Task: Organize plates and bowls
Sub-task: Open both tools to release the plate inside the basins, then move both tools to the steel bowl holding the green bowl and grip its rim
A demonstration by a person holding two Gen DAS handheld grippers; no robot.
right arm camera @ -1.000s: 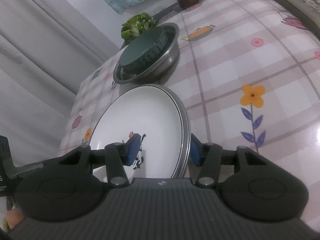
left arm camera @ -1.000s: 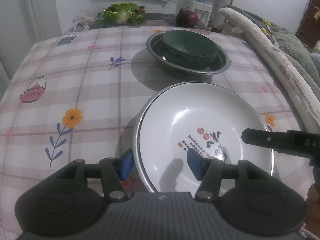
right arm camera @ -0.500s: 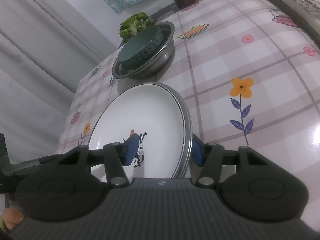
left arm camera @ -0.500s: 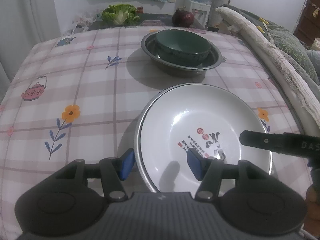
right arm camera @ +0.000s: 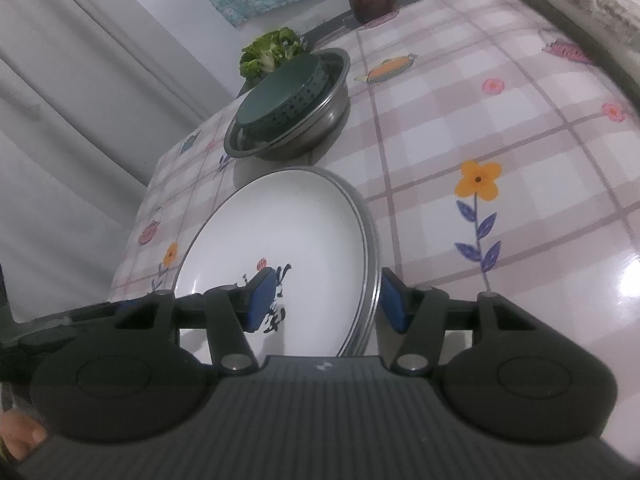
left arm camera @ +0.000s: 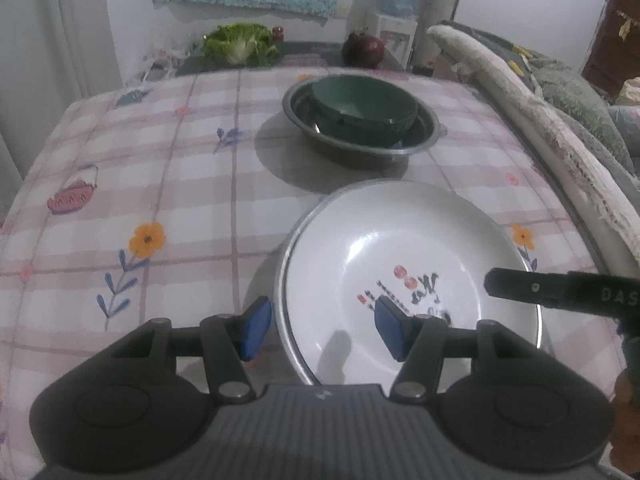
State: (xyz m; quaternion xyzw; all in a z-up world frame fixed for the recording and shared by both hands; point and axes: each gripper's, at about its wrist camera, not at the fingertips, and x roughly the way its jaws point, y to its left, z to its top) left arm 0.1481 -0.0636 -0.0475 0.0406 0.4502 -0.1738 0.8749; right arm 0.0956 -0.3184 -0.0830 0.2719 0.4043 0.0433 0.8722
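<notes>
Left gripper (left arm camera: 318, 330): jaws straddle the left rim of the white plate (left arm camera: 408, 264), one blue pad outside the rim, one over the plate face. There is a visible gap at the outer pad and no clear contact, so it is not clamped.

Right gripper (right arm camera: 326, 300): same story on the opposite rim of the plate (right arm camera: 292, 236), with pads on either side of the edge and none seen pressing. The rim looks doubled here, possibly a stack of plates; count unclear.

The plate sits on the worktop (left arm camera: 160, 184) at lower centre-right of the left view. Its near edge is cut off behind the gripper body. The printed motif is partly covered by a pad and unreadable.

Green bowl (left arm camera: 362, 106) is nested in a steel basin (left arm camera: 424, 138), upper centre, just beyond the plate and not touching it. The basin interior is mostly hidden by the bowl.

Leafy greens (left arm camera: 240, 42) and a dark red round object (left arm camera: 362, 48) are at the far edge, blurred.

A fingertip (right arm camera: 18, 436) is cut off at lower left of the right view.
</notes>
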